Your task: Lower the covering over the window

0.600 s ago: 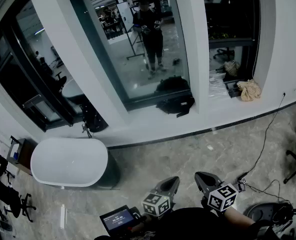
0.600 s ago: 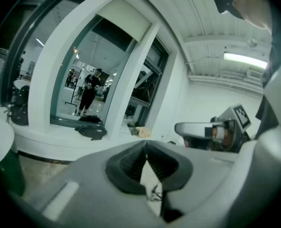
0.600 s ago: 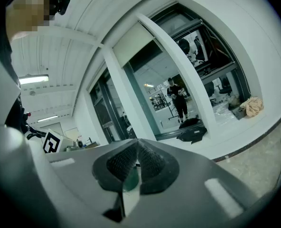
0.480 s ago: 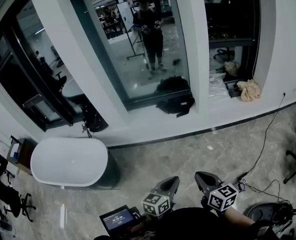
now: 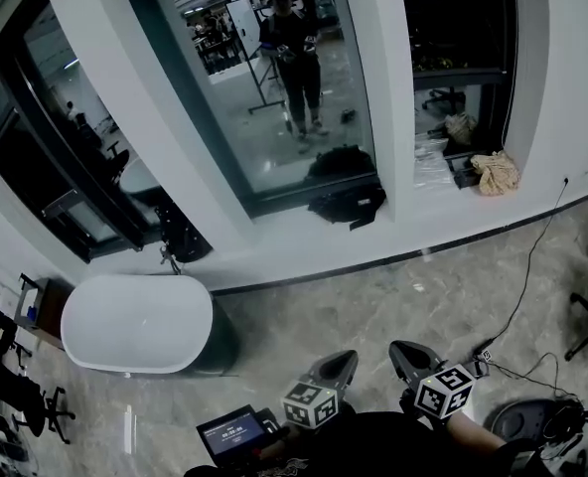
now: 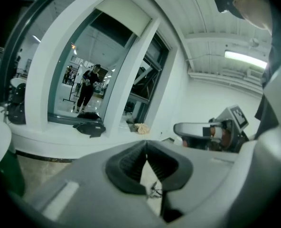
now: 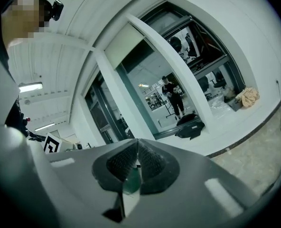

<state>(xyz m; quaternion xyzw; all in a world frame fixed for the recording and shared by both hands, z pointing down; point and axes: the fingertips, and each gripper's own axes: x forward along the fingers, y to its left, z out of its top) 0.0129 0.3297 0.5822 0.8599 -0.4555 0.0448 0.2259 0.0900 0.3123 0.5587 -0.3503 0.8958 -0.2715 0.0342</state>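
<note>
— Why are the left gripper [image 6: 146, 147] and the right gripper [image 7: 137, 145] both clenched on nothing?
— Probably just being carried. The blind [image 6: 124, 14] sits rolled up, high above and well beyond the fingers [image 6: 127, 164]; the window [image 6: 83, 75] is uncovered.

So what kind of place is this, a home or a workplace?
Probably a lab or office with a mock home corner: a white bathtub stands by tall windows, with office chairs and a loose cable on the stone floor.

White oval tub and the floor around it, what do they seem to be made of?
The white oval tub looks like smooth acrylic or ceramic: seamless, even white top, dark green side. The floor looks like polished stone or stone-look tile: mottled grey-beige with faint sheen.
</note>
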